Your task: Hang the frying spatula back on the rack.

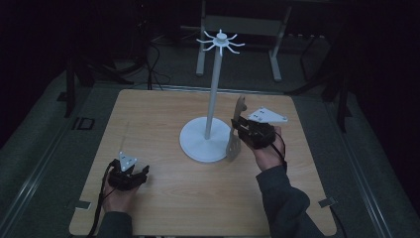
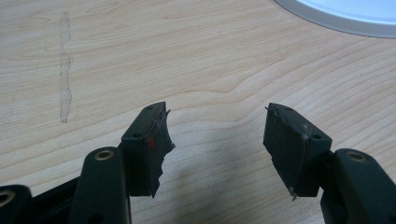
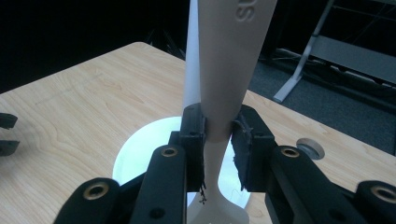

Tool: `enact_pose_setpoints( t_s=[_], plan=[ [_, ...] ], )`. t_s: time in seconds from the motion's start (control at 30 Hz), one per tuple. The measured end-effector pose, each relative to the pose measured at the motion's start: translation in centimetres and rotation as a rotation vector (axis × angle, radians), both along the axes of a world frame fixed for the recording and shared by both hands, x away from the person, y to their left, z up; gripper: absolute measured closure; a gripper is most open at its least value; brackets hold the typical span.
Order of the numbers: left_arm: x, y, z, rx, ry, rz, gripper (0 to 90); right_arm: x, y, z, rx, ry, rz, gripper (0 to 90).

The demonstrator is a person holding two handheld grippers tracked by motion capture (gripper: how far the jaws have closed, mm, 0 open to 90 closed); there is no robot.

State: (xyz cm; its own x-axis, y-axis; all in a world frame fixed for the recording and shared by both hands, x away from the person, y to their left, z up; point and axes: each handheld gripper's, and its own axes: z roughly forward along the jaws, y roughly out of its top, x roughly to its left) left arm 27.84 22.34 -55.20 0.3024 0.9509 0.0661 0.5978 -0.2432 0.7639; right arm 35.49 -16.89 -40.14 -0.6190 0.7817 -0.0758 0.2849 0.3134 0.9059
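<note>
A white stand has a round base [image 1: 198, 144], a thin pole [image 1: 213, 94] and a ring of hooks [image 1: 220, 42] on top. My right gripper [image 1: 242, 130] is just right of the base, shut on a flat beige utensil [image 1: 239, 110] that stands nearly upright. In the right gripper view the jaws [image 3: 218, 126] pinch the utensil [image 3: 229, 60] at its narrow neck, with the pole [image 3: 192, 56] right behind it. My left gripper [image 1: 141, 171] rests low over the table's front left, open, with nothing between its fingers [image 2: 217, 135].
The wooden table [image 1: 163, 114] has a pale tape mark [image 2: 64, 70] on its left part. A small round metal disc [image 3: 309, 147] sits near the table's far edge. A grey metal frame [image 1: 275, 49] stands on the dark floor behind the table.
</note>
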Motion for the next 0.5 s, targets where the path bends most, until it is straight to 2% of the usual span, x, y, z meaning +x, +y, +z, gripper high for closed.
enact_pose_setpoints(
  t_s=[0.5],
  plan=[
    [0.0,0.0,0.0,-0.001,-0.001,0.001,40.1,0.4,0.6,1.2,0.025,-0.01,0.01,75.0]
  ],
)
